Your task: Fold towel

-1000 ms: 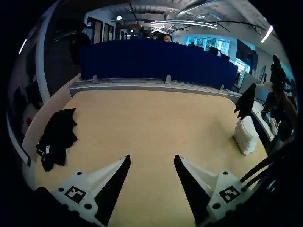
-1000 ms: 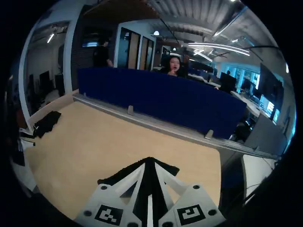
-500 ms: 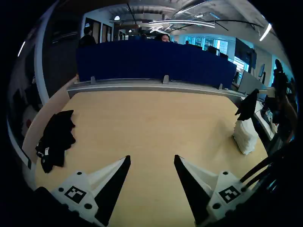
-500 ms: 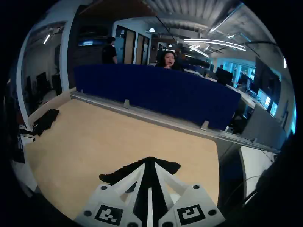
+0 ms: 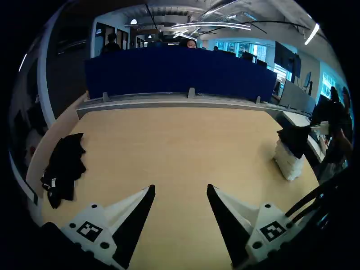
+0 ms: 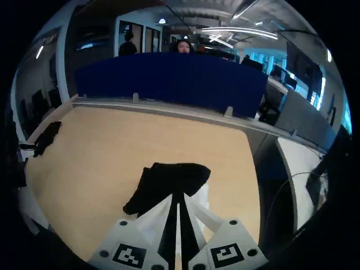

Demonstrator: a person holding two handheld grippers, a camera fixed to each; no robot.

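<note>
The pale wooden bench (image 5: 180, 139) spans the middle of the left gripper view, with a heap of dark cloths (image 5: 63, 166) at its left edge and a white folded stack (image 5: 288, 162) at mid-right. The black towel (image 6: 173, 180) lies rumpled on that stack, low-centre in the right gripper view. My right tool (image 6: 178, 204) is closed, its tips seemingly pinching the towel's near edge. My left tool (image 5: 179, 198) hangs open and empty at the bottom of its frame. I judge folding has not begun. Next I should draw the towel onto bare bench and spread it flat.
</note>
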